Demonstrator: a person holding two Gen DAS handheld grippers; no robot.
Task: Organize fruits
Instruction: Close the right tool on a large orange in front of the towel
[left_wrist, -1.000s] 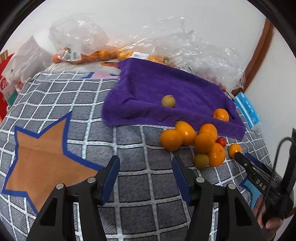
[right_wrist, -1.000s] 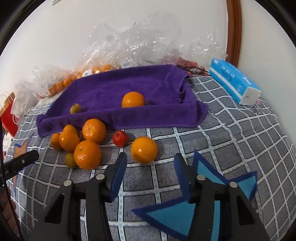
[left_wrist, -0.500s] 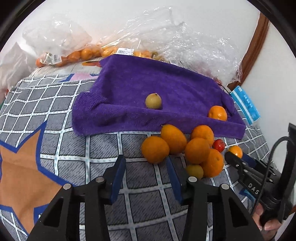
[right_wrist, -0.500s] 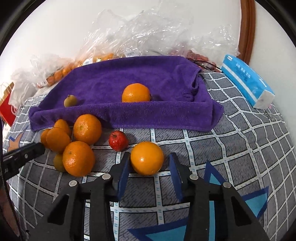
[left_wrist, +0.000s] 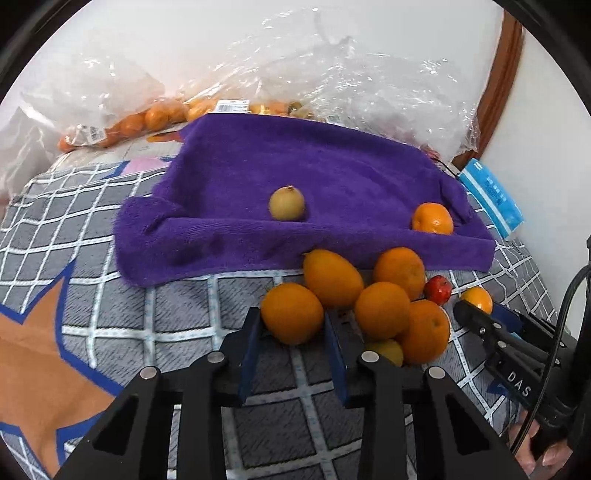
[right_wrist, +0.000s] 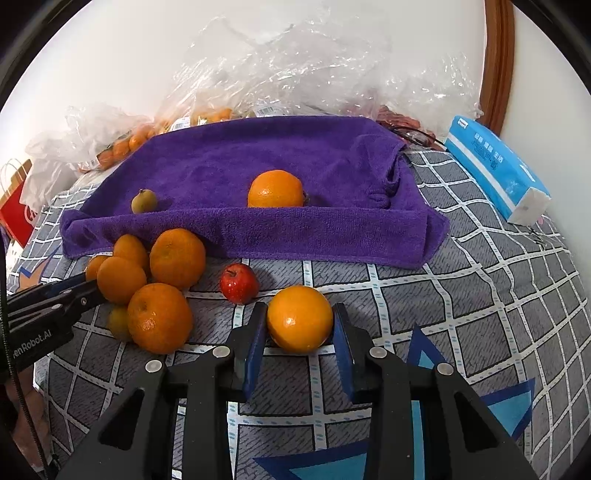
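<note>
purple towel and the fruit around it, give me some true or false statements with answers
1. A round orange fruit and a small yellow-green fruit lie on the purple terry towel. True.
2. The small red fruit lies on the towel. False: it lies on the grey checked cover, in front of the towel.
3. The right gripper has an orange between its blue pads. True.
4. The left gripper has nothing between its pads. False: an orange sits between them.
5. The blue tissue pack lies on the towel. False: it lies beside the towel.
</note>
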